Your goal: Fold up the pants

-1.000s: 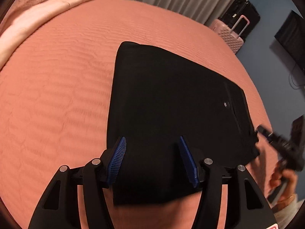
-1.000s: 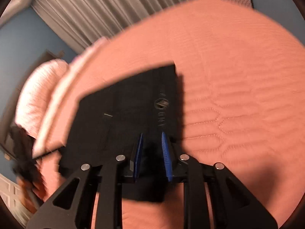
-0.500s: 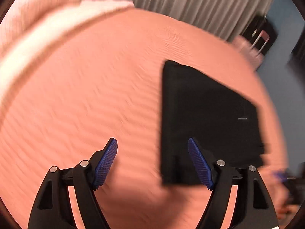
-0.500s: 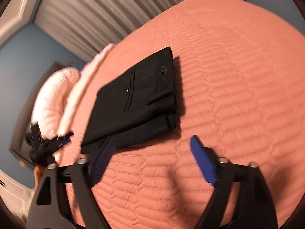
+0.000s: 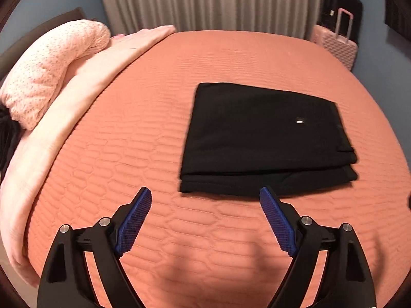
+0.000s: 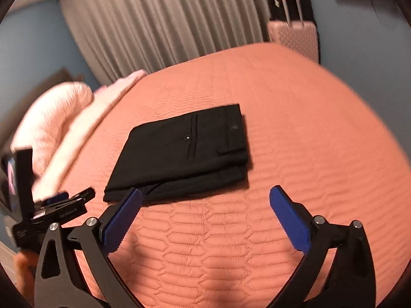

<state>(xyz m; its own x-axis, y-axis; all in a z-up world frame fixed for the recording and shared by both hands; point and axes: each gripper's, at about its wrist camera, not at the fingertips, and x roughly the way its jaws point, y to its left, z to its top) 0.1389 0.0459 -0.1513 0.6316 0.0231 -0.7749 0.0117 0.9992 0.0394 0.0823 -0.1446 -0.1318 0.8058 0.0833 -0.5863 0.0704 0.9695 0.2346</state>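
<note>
Where the quilted bedspread [image 5: 205, 59] lies flattest, toward the middle of the bed, the black pants [image 5: 264, 138] sit folded into a squat rectangle, layers stacked, the lower layers peeking out along the near edge. A small button and a welt pocket show on the top face, with the waistband at the end nearer the bed's right edge. Open coral quilt surrounds them on every side, with more toward the left and far edges. Both tools hang over the near edge, touching nothing: the left tool [image 5: 205, 205] has its blue ribbed pads spread wide, and the right tool [image 6: 205, 202] is likewise wide apart, its left pad overlapping the pants' near corner only in the view. A fluffy pink pillow [image 5: 51, 69] and a pale folded-back sheet [image 5: 77, 97] line the bed's left end. Beyond the far edge hang grey pleated curtains [image 5: 205, 0]; a pink hard-shell suitcase [image 5: 336, 46] stands by the far right corner.
</note>
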